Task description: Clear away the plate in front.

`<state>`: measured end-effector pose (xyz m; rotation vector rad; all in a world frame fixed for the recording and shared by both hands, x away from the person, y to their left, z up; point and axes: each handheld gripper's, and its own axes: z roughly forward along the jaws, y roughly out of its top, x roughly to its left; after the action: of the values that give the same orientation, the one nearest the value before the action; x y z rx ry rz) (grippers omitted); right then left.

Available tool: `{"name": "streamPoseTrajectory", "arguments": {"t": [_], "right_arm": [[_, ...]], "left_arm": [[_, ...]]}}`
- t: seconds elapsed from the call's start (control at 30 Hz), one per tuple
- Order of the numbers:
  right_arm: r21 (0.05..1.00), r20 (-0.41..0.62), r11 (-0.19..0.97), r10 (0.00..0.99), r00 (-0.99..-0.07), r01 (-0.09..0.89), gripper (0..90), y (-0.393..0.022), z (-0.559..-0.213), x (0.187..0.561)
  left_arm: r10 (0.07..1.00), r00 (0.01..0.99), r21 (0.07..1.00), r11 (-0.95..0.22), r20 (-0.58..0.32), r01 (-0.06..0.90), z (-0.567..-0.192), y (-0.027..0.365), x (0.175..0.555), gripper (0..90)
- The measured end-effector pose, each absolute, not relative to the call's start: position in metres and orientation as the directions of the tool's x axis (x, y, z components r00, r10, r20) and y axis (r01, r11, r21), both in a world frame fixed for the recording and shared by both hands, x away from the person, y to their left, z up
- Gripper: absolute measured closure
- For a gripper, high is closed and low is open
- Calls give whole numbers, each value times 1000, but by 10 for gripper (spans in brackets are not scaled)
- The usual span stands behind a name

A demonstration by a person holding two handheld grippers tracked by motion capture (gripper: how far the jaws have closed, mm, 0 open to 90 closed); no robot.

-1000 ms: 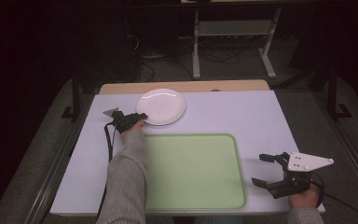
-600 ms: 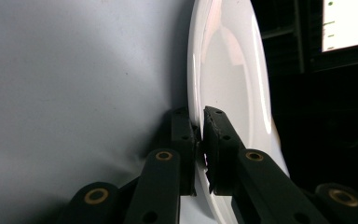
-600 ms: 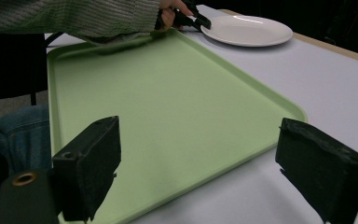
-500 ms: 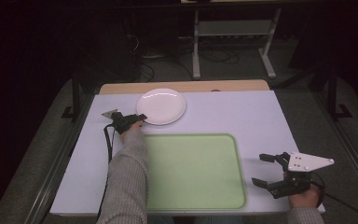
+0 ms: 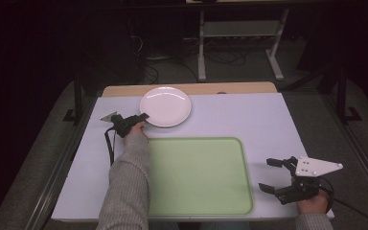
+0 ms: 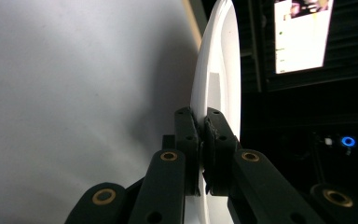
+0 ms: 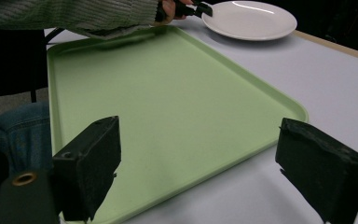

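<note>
A white plate rests on the far left part of the white table. My left gripper is shut on the plate's near-left rim. In the left gripper view both black pads pinch the rim of the plate at my left gripper. My right gripper hovers open near the table's front right corner, just right of the green tray. The right gripper view has my right gripper wide open with nothing between the jaws, facing the tray and the plate.
A grey-sleeved forearm lies along the tray's left edge. A wooden strip runs along the table's far edge, behind the plate. Beyond it stands a metal stand on a dark floor with cables.
</note>
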<state>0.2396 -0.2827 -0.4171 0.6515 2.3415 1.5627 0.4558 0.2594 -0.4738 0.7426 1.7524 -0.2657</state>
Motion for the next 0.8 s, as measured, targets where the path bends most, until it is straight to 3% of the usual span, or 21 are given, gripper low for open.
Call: {"name": "streamPoseTrajectory", "arguments": {"t": [0.17,0.53,0.8], "right_arm": [[915,38,332,495,-868,229,132,-282,-417,240],[912,24,344,495,-869,221,132,-279,-418,238],[913,28,340,498,-867,225,132,-279,-417,237]], "left_arm": [[303,-93,185,768,-949,613,-469,263,452,862],[311,-48,219,761,-949,611,-450,270,438,861],[407,6,314,694,-913,648,-435,279,426,861]]}}
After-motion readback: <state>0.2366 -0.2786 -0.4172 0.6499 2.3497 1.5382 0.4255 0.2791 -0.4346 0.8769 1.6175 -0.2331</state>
